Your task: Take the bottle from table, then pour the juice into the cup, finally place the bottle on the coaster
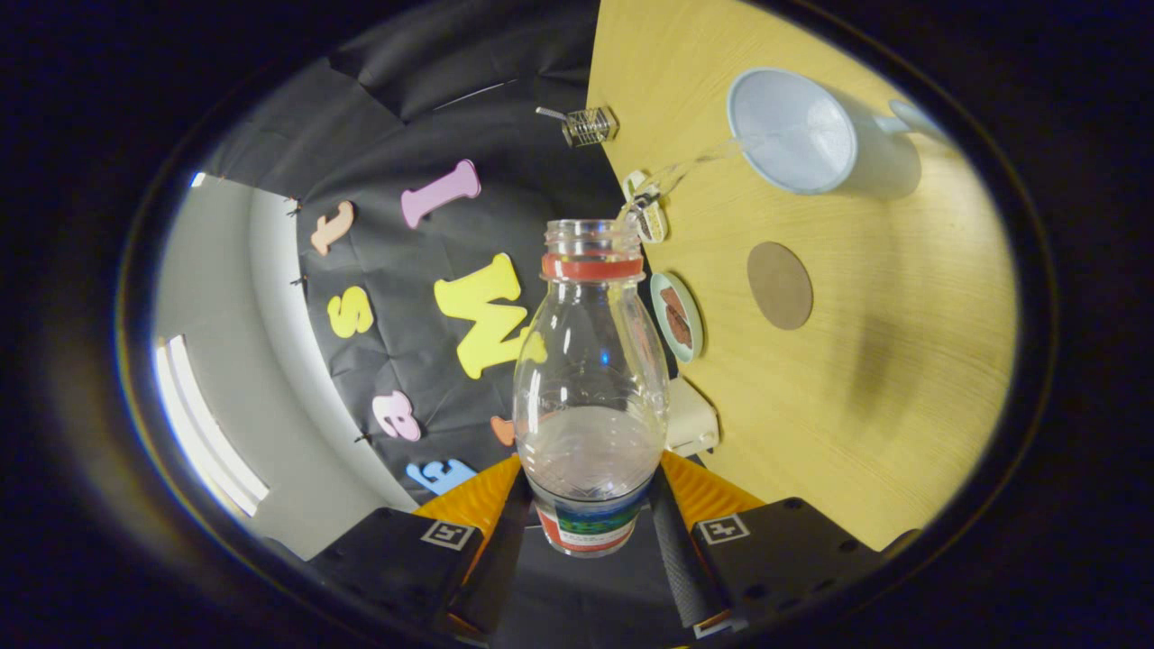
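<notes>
My gripper (590, 518) has its two fingers (674, 550) clamped on the lower body of the bottle (590, 397), one on each side by the label, so the bottle sits between them and points away from me. I judge I am in the pouring step: the whole view is rolled over, the bottle is tipped, and a thin clear stream (685, 167) runs from its open mouth into the cup (793, 131) beyond. The bottle is clear plastic with a red ring under the neck and no cap; what liquid is left pools in the part nearest my fingers. Next I would need to roll the bottle back upright without loosening my hold, then carry it to the round brown coaster (780, 285), which lies bare on the yellow table (902, 379) between bottle and cup.
</notes>
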`<state>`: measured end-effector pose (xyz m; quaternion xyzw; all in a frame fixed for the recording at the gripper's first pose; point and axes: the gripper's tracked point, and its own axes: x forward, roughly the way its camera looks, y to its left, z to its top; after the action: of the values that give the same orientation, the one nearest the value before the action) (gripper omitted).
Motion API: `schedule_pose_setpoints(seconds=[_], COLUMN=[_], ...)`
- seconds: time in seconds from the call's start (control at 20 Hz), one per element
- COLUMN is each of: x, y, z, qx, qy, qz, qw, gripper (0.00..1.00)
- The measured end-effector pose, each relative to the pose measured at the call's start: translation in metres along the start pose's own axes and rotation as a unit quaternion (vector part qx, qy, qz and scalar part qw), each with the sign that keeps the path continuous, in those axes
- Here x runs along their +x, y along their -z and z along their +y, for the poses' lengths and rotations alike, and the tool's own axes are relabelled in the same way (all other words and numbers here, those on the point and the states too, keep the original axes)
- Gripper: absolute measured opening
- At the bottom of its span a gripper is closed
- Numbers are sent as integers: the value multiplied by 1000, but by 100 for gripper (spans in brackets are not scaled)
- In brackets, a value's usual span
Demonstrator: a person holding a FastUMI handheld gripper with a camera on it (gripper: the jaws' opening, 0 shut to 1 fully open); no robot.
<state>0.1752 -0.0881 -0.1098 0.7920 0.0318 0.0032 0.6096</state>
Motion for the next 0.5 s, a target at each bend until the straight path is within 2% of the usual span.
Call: schedule_pose_setpoints(seconds=[0.5], x=[1], y=[4], z=[8], qx=[13], qy=[-4], qz=[7], qw=[1000], gripper=[75])
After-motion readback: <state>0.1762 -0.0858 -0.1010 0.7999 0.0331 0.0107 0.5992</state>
